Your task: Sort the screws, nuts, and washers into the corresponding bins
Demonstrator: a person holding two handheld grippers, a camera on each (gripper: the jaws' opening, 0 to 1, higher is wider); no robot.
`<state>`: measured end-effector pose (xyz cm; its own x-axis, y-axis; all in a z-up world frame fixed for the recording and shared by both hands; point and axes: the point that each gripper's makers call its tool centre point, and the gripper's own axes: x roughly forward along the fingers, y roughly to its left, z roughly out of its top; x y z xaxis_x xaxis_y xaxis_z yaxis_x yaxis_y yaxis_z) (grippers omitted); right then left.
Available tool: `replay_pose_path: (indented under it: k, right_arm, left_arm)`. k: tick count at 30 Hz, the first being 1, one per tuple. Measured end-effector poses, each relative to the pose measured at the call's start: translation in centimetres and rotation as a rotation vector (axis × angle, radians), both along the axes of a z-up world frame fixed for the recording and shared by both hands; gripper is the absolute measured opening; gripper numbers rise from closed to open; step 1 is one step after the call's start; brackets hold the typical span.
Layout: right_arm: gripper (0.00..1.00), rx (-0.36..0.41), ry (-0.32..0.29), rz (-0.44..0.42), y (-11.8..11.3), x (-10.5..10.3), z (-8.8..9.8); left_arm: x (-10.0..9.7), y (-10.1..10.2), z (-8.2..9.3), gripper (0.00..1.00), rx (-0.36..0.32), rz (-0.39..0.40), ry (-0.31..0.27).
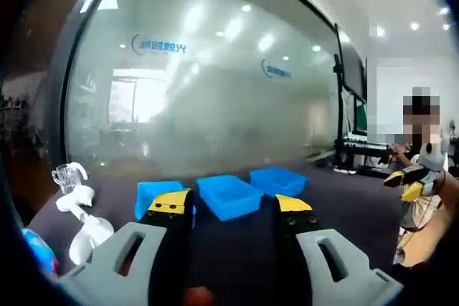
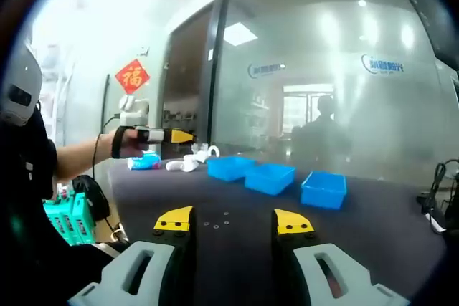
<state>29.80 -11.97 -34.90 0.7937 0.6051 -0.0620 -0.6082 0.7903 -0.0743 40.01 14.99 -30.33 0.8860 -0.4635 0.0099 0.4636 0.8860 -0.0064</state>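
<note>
Three blue bins stand in a row on the dark table: bin (image 1: 159, 195), bin (image 1: 229, 195), bin (image 1: 278, 180); in the right gripper view they are bin (image 2: 229, 168), bin (image 2: 270, 177), bin (image 2: 324, 188). A few tiny metal pieces (image 2: 215, 224) lie on the table just ahead of my right gripper (image 2: 234, 221), which is open and holds nothing. My left gripper (image 1: 232, 206) is open too, raised in front of the bins, and appears as the left gripper (image 2: 172, 136) held out at the left. The right gripper (image 1: 405, 183) appears at the far right.
White plastic items (image 1: 82, 220) and a clear cup (image 1: 68, 175) lie at the table's left end, also seen as white items (image 2: 188, 163). A green basket (image 2: 68, 223) sits beside the table. A frosted glass wall (image 1: 215, 91) stands behind the bins.
</note>
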Motion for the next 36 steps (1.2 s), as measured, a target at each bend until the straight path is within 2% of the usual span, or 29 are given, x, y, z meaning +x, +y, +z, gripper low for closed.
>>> replay_pose_path:
  k: [4, 8, 18, 26, 36]
  right_arm:
    - [0.38, 0.019, -0.004, -0.017, -0.3, 0.4, 0.3]
    - [0.39, 0.012, -0.006, -0.025, -0.4, 0.5, 0.4]
    - [0.39, 0.057, -0.013, -0.076, -2.3, 0.9, 1.2]
    - [0.39, 0.066, -0.009, -0.097, -3.7, 1.0, 1.3]
    - [0.39, 0.057, -0.005, -0.09, -3.4, 1.3, 1.7]
  left_arm:
    - [-2.9, 0.6, -1.2, 0.42, 0.019, -0.005, 0.001]
    - [-4.8, 1.5, -1.8, 0.43, -0.009, 0.001, 0.01]
    - [-9.6, 2.8, -3.4, 0.44, 0.027, -0.013, 0.013]
    - [-10.5, 5.0, -5.0, 0.44, 0.001, 0.03, 0.05]
    - [-10.5, 5.2, -5.6, 0.46, -0.014, 0.014, 0.071]
